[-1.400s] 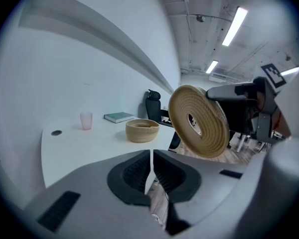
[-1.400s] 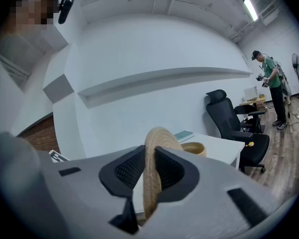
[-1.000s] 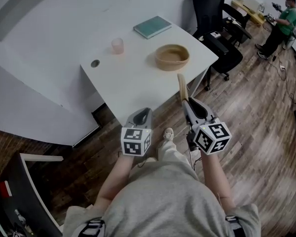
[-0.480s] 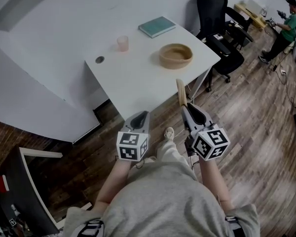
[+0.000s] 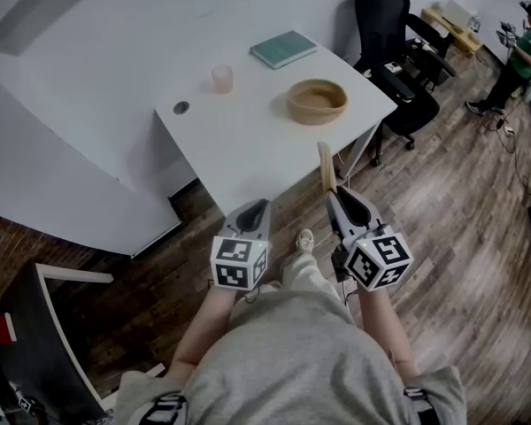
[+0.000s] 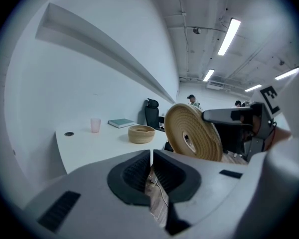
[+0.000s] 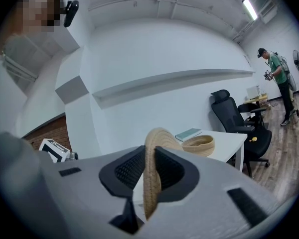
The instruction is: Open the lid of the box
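**Wood floor underfoot, lid off and held clear of the table**

Wood planks (image 5: 478,211) lie beneath the person, who stands back from the near corner of the white table (image 5: 248,149) with both grippers held in front of the waist.

The left gripper (image 6: 152,158) is pinched fully together with nothing between its pads, only floor showing beyond them. It hangs idle just beside its partner.

The right gripper (image 7: 150,153) is clamped part-way on the woven lid (image 6: 192,133). The pads press on the lid's rim from both sides. The coiled disc stands on edge and pokes out past the fingertips toward the table, touching nothing else.

Further out, the box (image 5: 317,101), a round woven bowl, sits open near the table's right edge, well apart from the lid. A pink cup (image 5: 221,79) stands to its left, with a teal book (image 5: 284,48) behind them at the far edge. A black office chair (image 5: 385,25) is parked beyond the table, and another person in green (image 5: 524,56) stands far off.

By my reading the opening itself is done, and what remains is putting the lid somewhere safe. To do that well:

- Keep the squeeze steady, since a thin rim held on edge could pivot or slip.
- Step in rather than reaching at full stretch.
- Roll the wrist so the disc lies flat before it meets the surface.
- Aim for the bare stretch in front of the box, clear of the cup.
- Release only once the lid rests on the tabletop.
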`<state>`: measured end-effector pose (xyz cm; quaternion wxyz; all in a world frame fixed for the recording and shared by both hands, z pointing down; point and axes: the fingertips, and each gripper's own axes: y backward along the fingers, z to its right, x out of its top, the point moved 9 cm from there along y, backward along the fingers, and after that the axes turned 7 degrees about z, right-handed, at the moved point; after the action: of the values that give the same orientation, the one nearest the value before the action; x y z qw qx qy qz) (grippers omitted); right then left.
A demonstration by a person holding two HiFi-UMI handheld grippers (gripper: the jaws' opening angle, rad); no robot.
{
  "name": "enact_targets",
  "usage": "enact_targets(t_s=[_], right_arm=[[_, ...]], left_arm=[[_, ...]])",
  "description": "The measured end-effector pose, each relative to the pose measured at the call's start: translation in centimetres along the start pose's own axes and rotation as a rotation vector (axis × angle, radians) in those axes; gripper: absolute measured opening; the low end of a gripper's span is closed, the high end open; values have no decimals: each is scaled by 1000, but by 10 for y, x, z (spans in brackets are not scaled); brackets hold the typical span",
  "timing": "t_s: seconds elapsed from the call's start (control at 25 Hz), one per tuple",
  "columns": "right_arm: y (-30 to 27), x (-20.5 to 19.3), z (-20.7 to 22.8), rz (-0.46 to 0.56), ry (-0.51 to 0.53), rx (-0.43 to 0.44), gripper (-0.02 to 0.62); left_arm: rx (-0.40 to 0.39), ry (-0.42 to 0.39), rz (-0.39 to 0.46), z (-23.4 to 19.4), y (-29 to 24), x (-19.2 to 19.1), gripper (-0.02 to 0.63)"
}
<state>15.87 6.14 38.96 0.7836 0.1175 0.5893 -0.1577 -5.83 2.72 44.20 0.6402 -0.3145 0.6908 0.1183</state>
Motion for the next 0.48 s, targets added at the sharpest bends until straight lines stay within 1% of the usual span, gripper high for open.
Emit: enact_targets(t_s=[0.48], right_arm=[[-7,3,1,0,2,9,66]], left_arm=[[-8,-11,3,-2,-5,4,18]])
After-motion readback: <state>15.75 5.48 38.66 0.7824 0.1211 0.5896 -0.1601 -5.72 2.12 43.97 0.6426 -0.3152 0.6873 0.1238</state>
